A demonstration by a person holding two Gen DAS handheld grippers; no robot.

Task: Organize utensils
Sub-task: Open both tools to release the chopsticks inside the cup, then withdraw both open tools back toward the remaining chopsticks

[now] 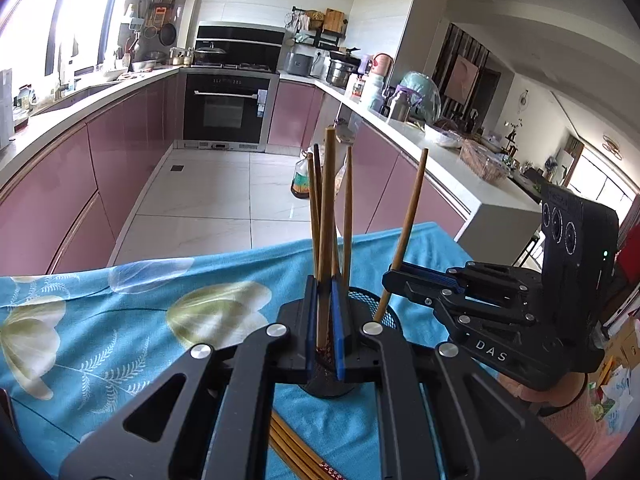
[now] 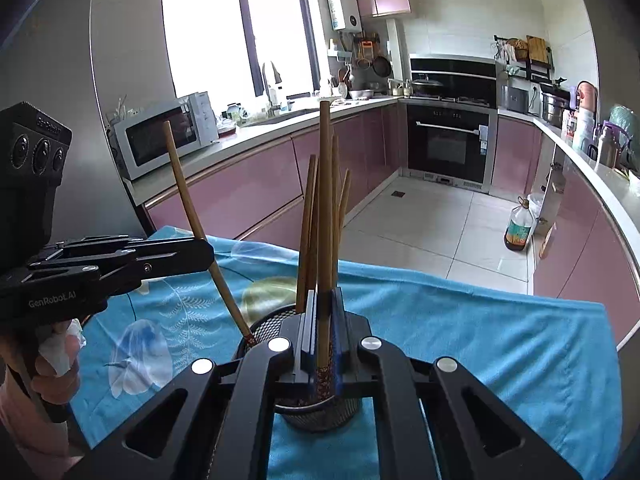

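Both claws clamped on a chopstick each: left claw (image 1: 325, 320), right claw (image 2: 323, 328), tips over mesh holder (image 2: 264, 326). Several already in; spare chopsticks (image 1: 292, 452) lie on bench below left claw.

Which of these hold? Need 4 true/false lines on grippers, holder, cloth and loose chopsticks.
1. The left gripper and the right gripper each clamp one chopstick. True: left chopstick, right chopstick.
2. The mesh holder has nothing standing in it. False: several standing chopsticks are in it.
3. Loose chopsticks lie on the cloth below the left gripper. True.
4. The cloth is plain red. False: it is blue with a flower print.
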